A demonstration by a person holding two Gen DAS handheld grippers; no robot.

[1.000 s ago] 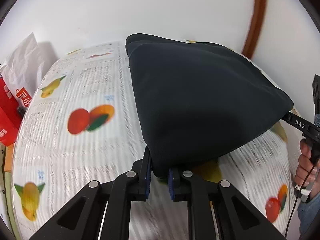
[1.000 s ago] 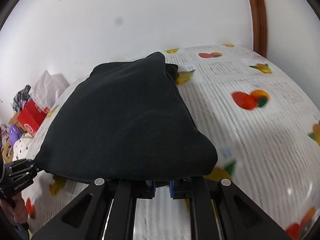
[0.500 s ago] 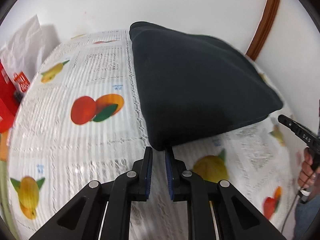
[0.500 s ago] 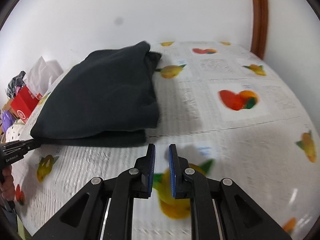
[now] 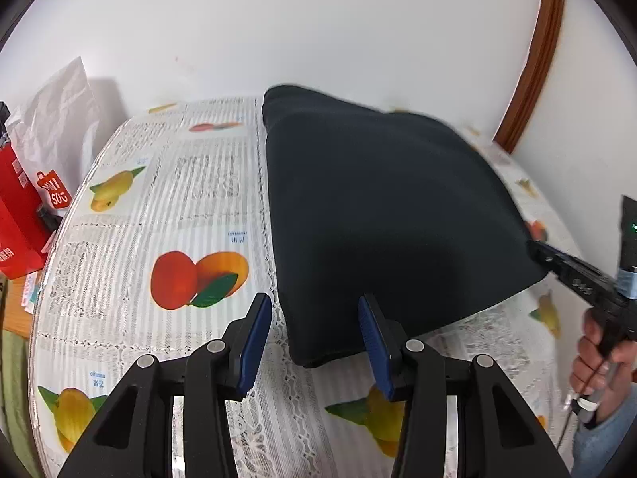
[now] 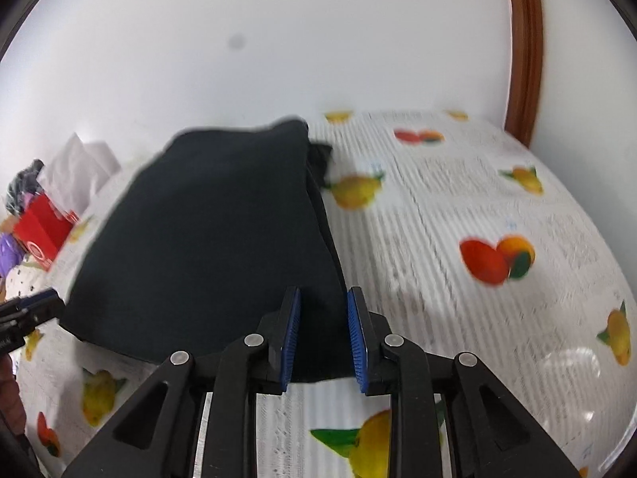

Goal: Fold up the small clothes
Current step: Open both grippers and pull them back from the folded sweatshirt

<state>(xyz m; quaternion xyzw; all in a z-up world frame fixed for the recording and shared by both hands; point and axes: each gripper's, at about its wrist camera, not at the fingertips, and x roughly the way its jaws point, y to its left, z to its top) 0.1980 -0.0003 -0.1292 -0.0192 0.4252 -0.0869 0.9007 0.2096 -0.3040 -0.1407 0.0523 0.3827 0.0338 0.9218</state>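
Observation:
A folded black garment (image 5: 382, 219) lies flat on a fruit-print tablecloth (image 5: 159, 215). My left gripper (image 5: 315, 334) is open, its blue pads on either side of the garment's near left corner. In the right wrist view the same garment (image 6: 215, 239) fills the left middle. My right gripper (image 6: 323, 332) is open around the garment's near right corner. The right gripper also shows at the far right of the left wrist view (image 5: 573, 279), touching the cloth's edge.
A red box (image 5: 16, 215) and a white paper bag (image 5: 55, 119) stand at the table's left edge. A white wall and a brown door frame (image 5: 529, 63) are behind the table. The tablecloth (image 6: 477, 239) stretches to the right.
Both grippers let go of the garment's corners, closed empty, then opened wide. The garment dropped flat onto the table, and both grippers now straddle its near corners.

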